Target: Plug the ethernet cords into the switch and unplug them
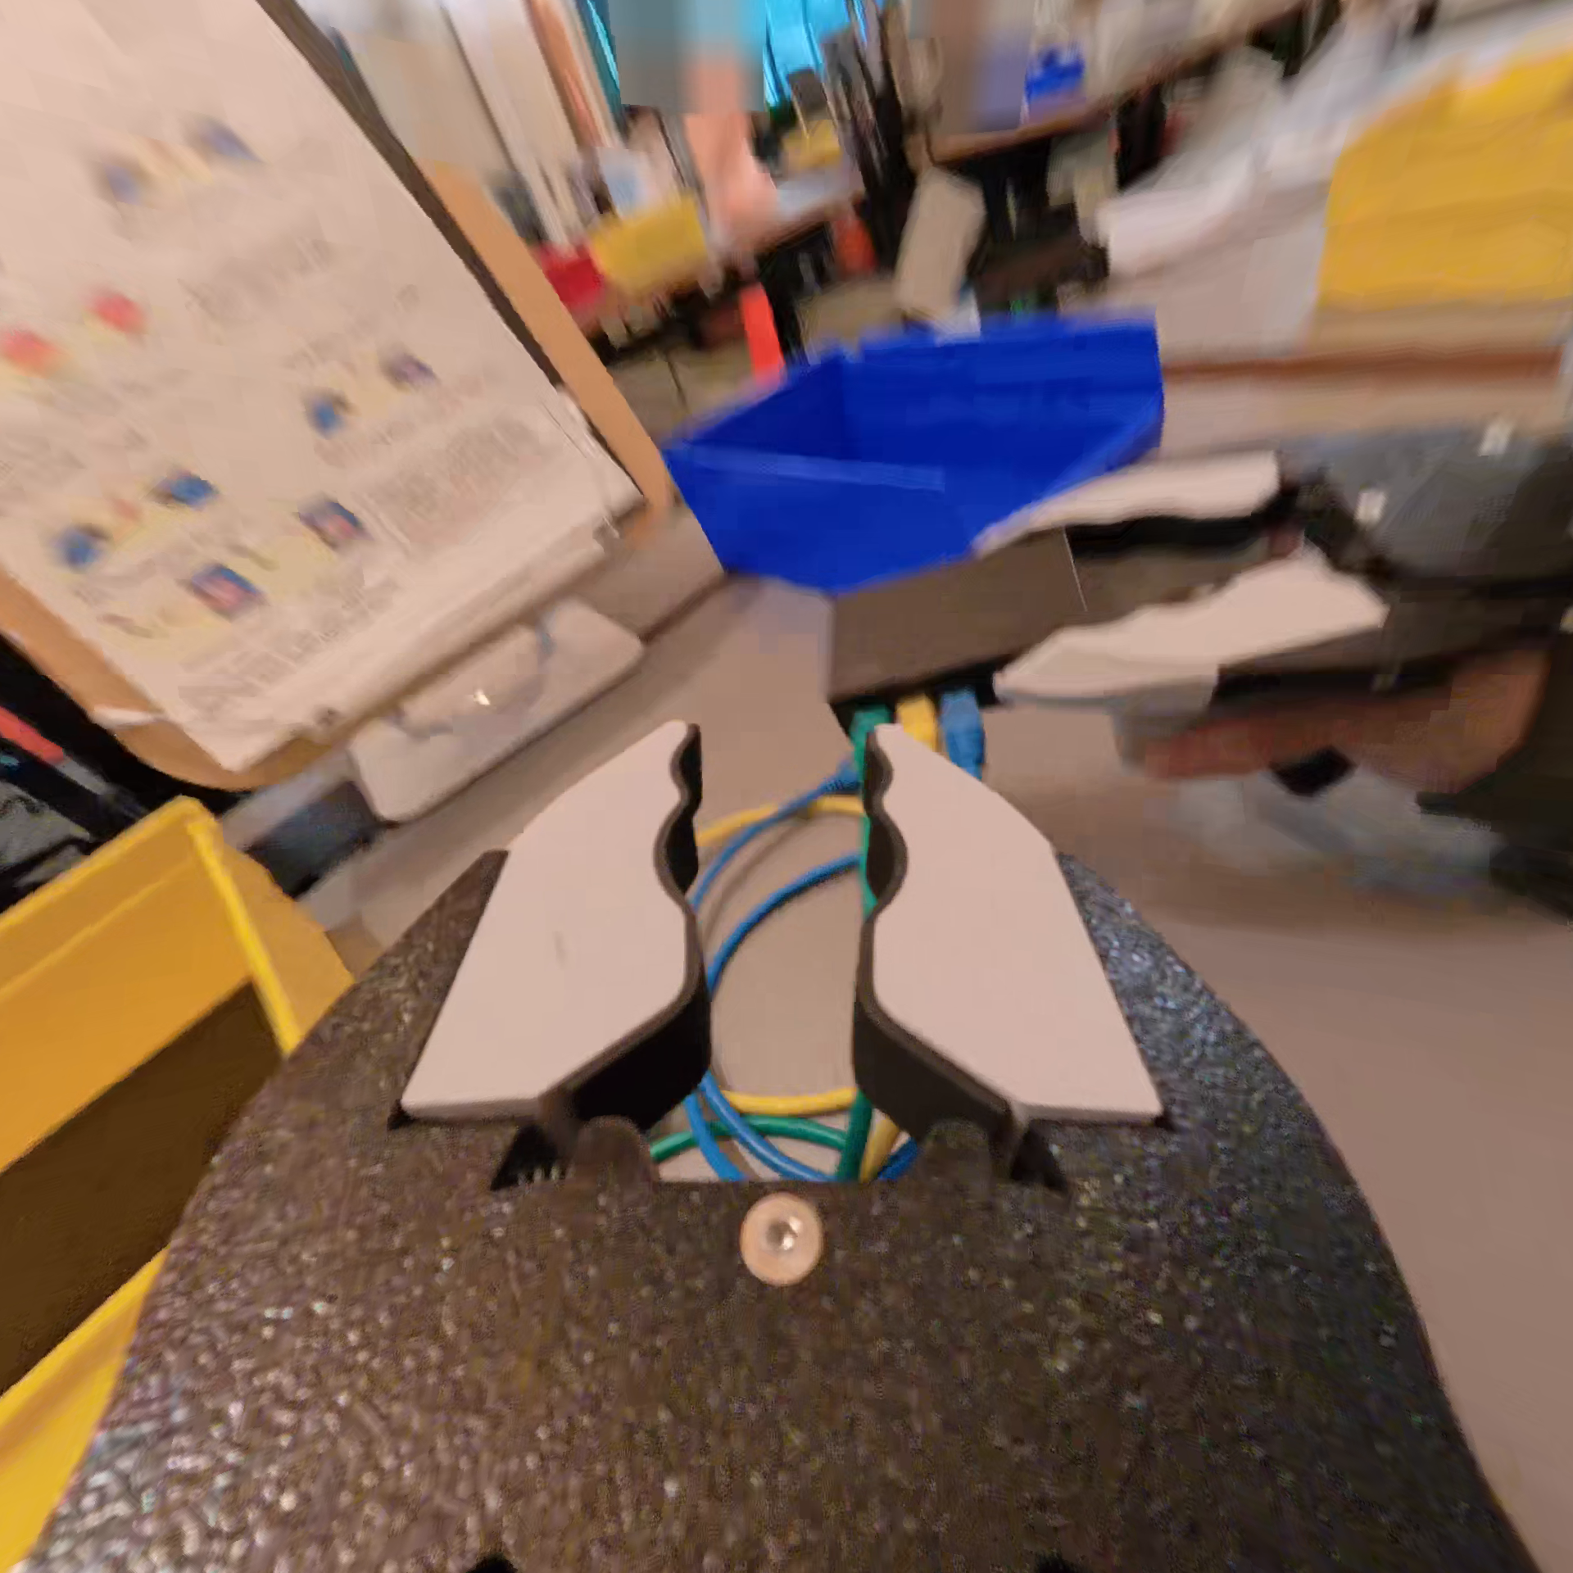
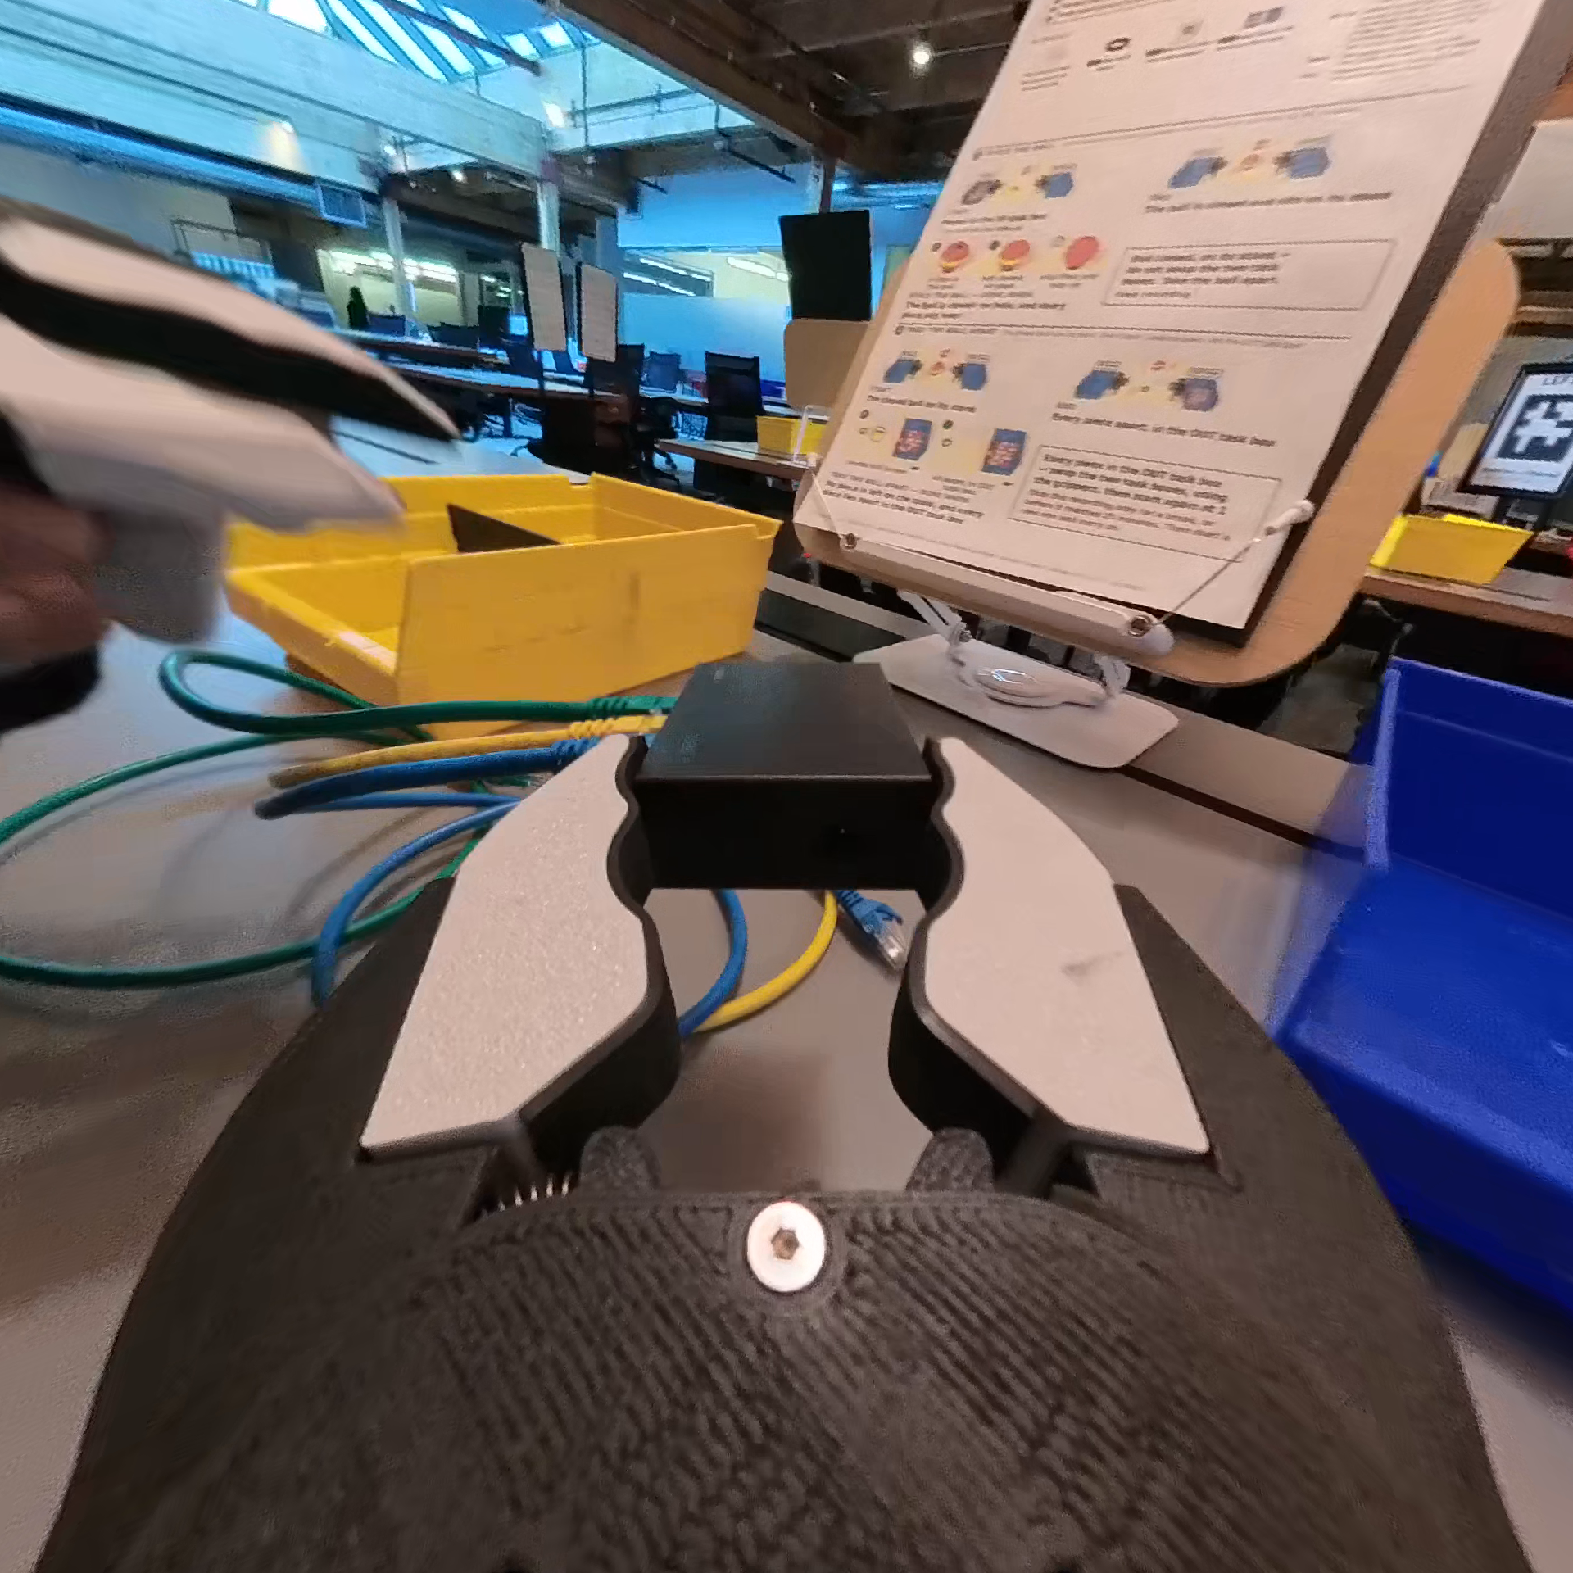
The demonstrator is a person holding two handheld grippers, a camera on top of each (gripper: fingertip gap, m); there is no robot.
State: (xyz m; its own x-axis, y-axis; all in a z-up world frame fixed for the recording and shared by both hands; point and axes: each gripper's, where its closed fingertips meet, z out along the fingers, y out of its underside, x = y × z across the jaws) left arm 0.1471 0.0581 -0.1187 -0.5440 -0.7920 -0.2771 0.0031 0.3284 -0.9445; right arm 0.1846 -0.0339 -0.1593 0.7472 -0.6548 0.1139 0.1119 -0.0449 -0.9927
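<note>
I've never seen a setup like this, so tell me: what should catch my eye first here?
First, the right tongs clamped on a black switch at the table's middle. Green, yellow and blue cords run into its left side, looping over the table. The left tongs hover open over those loops, with a yellow bin behind and a blue bin at the right.

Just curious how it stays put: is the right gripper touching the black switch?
Touching. The right wrist view shows the right gripper clamping the switch, both fingers pressed against its sides.
</note>
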